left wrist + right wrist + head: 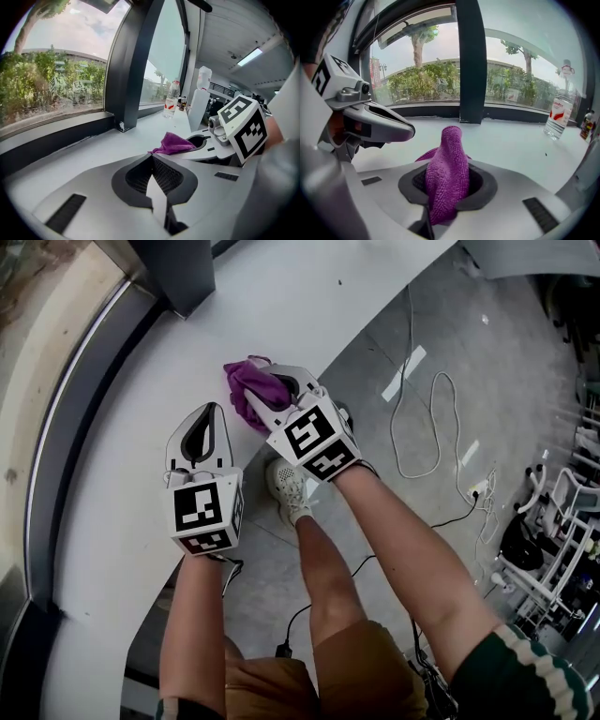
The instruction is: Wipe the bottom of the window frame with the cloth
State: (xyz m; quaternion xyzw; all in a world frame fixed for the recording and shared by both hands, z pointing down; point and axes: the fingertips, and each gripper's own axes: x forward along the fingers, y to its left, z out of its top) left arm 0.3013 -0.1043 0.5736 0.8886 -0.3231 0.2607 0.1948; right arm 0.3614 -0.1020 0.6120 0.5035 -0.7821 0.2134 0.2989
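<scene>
Right gripper (449,213), jaws clamped on a bunched purple cloth (447,171), held over the white sill (131,442) and short of the dark bottom rail (67,423) of the window frame. The cloth looks light, soft and limp. It is best gripped at its gathered middle, as here, leaving a loose tuft past the jaw tips for wiping. Left gripper (209,418), jaws together and empty, lies alongside. Both forearms reach forward, the right angled leftward toward the glass.

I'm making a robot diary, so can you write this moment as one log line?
right gripper: shut on purple cloth | left gripper: shut, empty | both: above white sill | cloth: apart from dark window frame
</scene>
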